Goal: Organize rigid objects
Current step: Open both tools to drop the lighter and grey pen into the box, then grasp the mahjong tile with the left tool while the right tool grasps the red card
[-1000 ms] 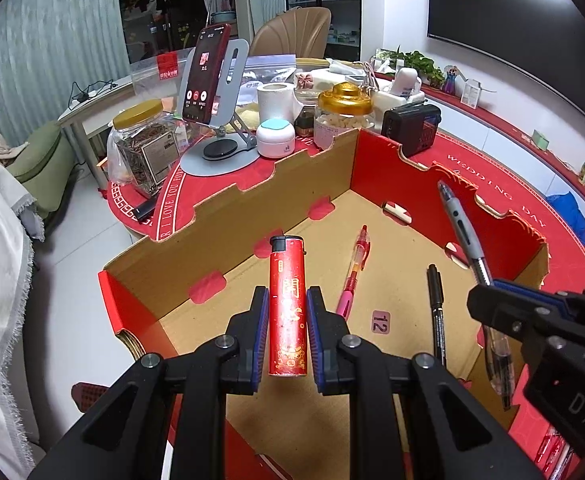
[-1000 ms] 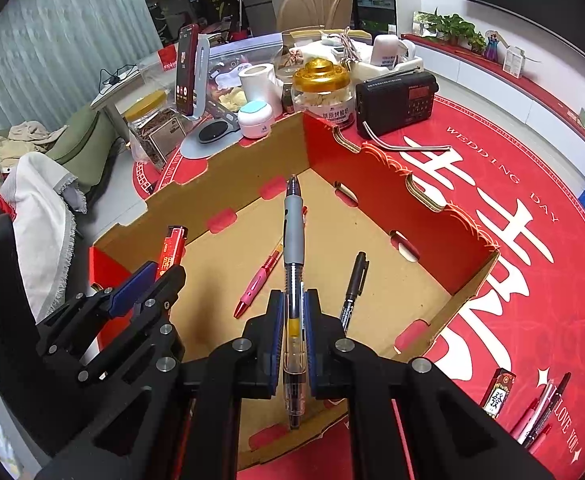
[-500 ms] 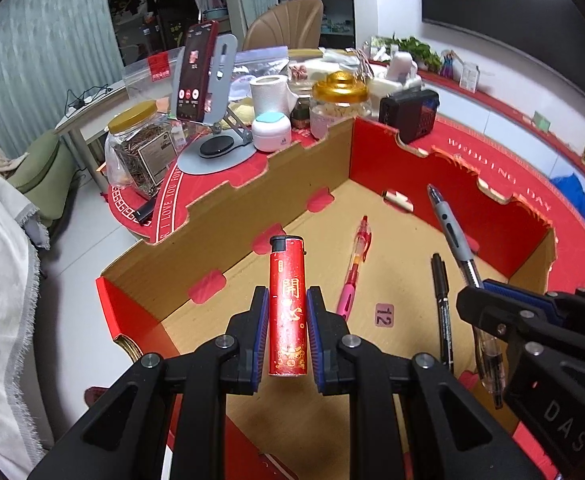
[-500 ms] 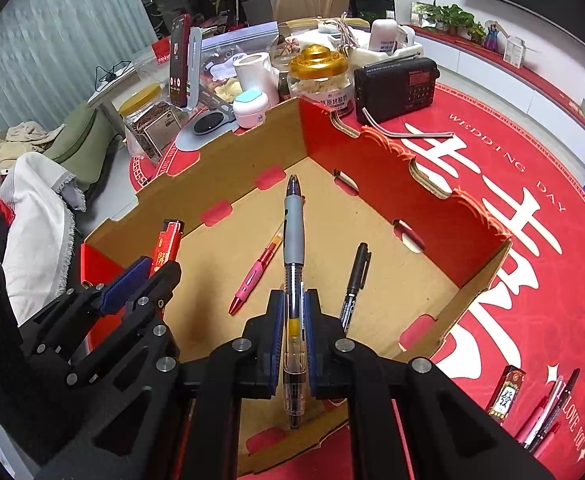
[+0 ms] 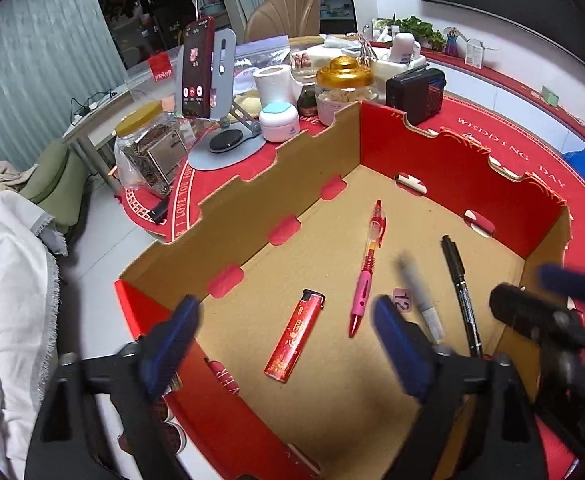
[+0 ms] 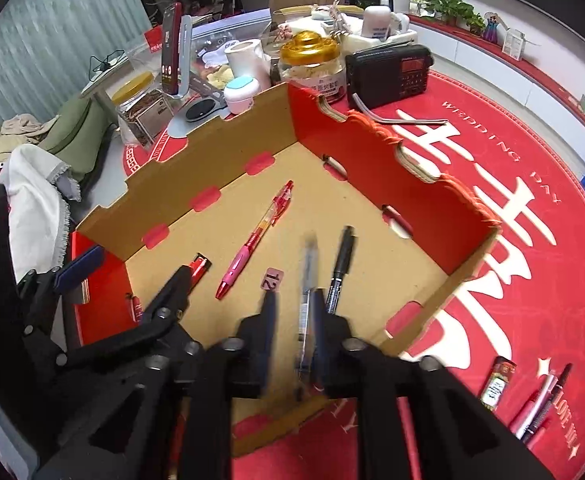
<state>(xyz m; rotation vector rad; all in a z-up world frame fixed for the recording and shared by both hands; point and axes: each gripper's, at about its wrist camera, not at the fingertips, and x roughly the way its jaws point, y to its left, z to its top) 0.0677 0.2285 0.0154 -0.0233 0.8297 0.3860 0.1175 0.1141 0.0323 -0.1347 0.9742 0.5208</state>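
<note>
Red round table [image 6: 492, 208] carries cardboard box [image 6: 376, 148]; behind the box sit radio [image 6: 388, 74], gold-lidded jar [image 6: 312, 64], phone stand [image 5: 220, 136]; spare pens [image 6: 540, 408] right of it.

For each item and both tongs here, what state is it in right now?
Left tongs: open, empty.
Right tongs: open; blurred grey pen between them, grip unclear.
Red lighter: lying flat on box floor.
Pink pen: lying flat.
Black marker: lying flat.
Red cardboard box: open-topped.

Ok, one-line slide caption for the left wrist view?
Open left claw above the cardboard box, where a red lighter, pink pen and black marker lie.
</note>
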